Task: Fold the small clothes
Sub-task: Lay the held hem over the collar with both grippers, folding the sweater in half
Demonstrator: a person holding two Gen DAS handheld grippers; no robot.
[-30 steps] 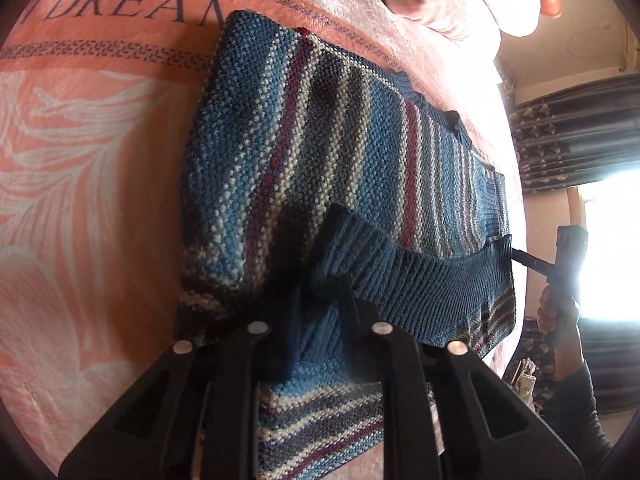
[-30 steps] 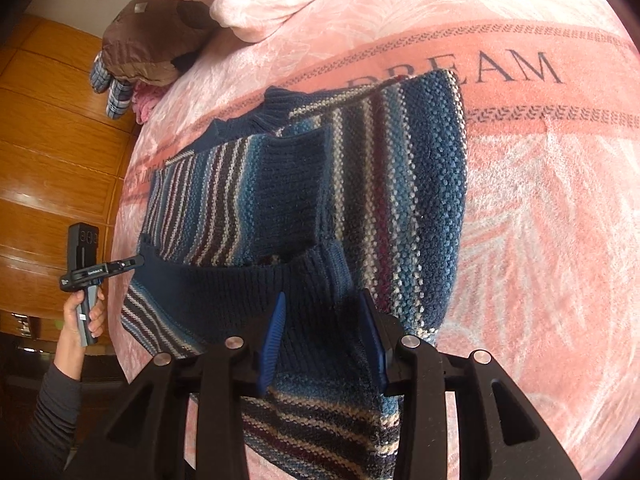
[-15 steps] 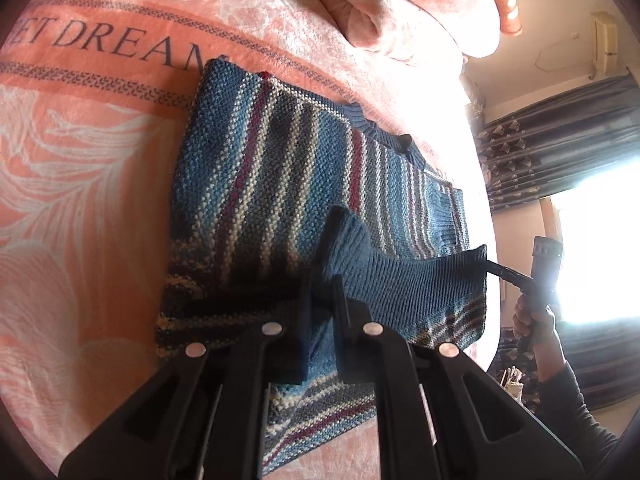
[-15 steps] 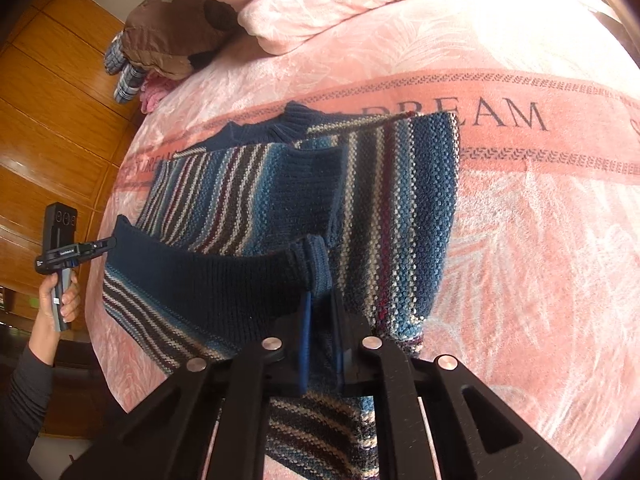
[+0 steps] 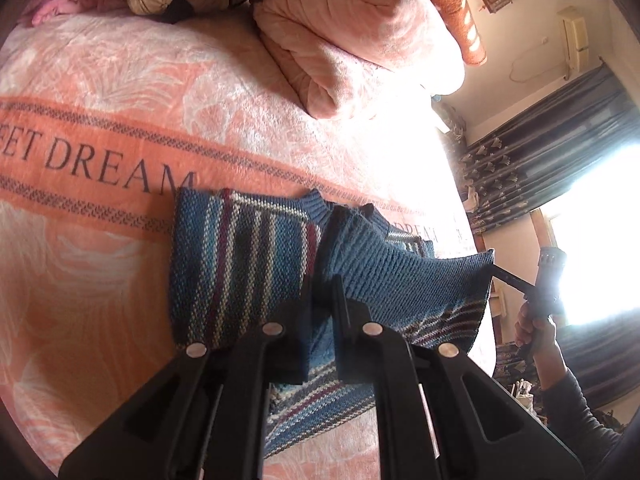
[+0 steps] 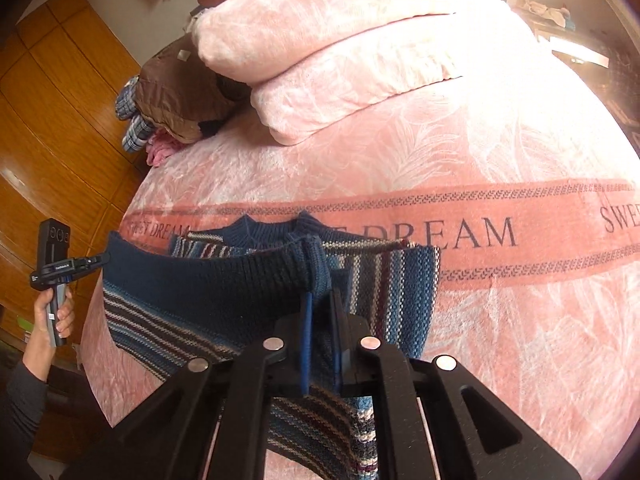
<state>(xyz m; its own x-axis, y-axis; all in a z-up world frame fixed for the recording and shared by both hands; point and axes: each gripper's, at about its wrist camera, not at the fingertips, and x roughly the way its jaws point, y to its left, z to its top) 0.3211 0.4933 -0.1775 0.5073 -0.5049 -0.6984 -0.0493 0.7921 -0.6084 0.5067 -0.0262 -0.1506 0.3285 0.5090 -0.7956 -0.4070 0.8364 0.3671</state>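
A pink plush bedspread point(image 6: 500, 320) with a salmon band lettered "SWEET DREAM" covers the bed, and two pale pink folded quilts point(image 6: 340, 52) are stacked near its head, beside a brown padded garment point(image 6: 172, 96) with blue checked cloth under it; nothing lies between these and the work. One blue striped knitted sweater point(image 5: 240, 264) rests on the bedspread across the lettered band, its collar toward the quilts. Two black two-finger grippers hold its dark blue ribbed hem, which is lifted off the bed and stretched between them. The left gripper point(image 5: 322, 300) is clenched on one end of that hem, close before its own camera; in the right wrist view it appears small at the far left, gripped by a hand point(image 6: 52, 312) in a dark sleeve. The right gripper point(image 6: 322, 316) is pinched on the other end, the knit bunched between its blue-lined fingers; seen from the left wrist against the glaring window, its tips seem to nip the hem corner, though the backlight blurs them. Dark patterned curtains point(image 5: 540, 168) hang by the window, and wooden panelling point(image 6: 48, 128) lines the opposite wall
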